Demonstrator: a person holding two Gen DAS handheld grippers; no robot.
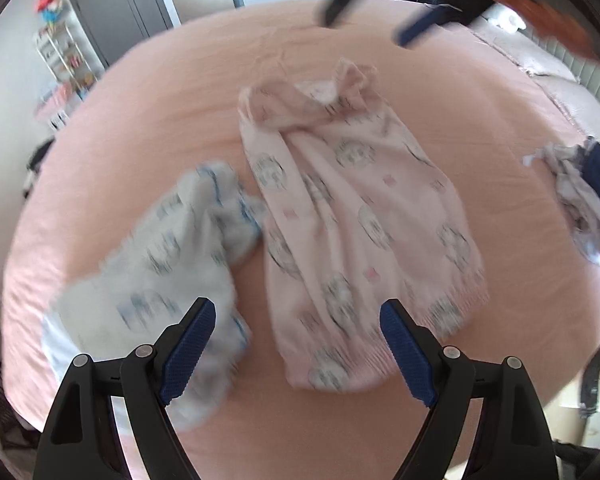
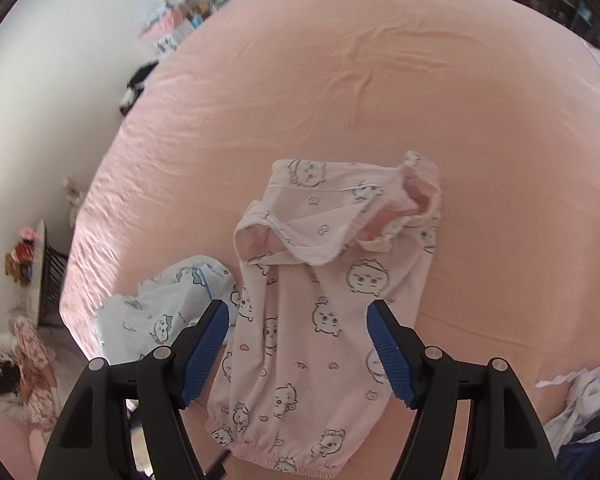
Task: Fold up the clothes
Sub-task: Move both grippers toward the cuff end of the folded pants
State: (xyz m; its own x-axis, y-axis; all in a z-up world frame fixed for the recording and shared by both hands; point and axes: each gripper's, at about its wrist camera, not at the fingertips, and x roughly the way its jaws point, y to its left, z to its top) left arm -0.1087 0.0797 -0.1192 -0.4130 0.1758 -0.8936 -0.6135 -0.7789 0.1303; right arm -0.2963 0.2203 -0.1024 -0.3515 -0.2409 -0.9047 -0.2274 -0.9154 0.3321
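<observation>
Pink garment [image 2: 320,320] lies flat on the bed [image 2: 380,100], long axis running away from us. Our right gripper [image 2: 298,356] hangs over its near hem, jaws wide, empty; left gripper [image 1: 298,354], likewise wide and empty, sits beside the blue garment [image 1: 160,264].

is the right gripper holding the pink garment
No, the right gripper hangs open above the pink garment, its fingers gripping nothing.

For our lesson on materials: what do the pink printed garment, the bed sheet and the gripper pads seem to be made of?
Pink printed garment: soft knit, probably cotton; it drapes and has a gathered elastic hem. Bed sheet: matte woven fabric with fine creases. Gripper pads: blue ribbed rubber or plastic, hard to tell which.
</observation>
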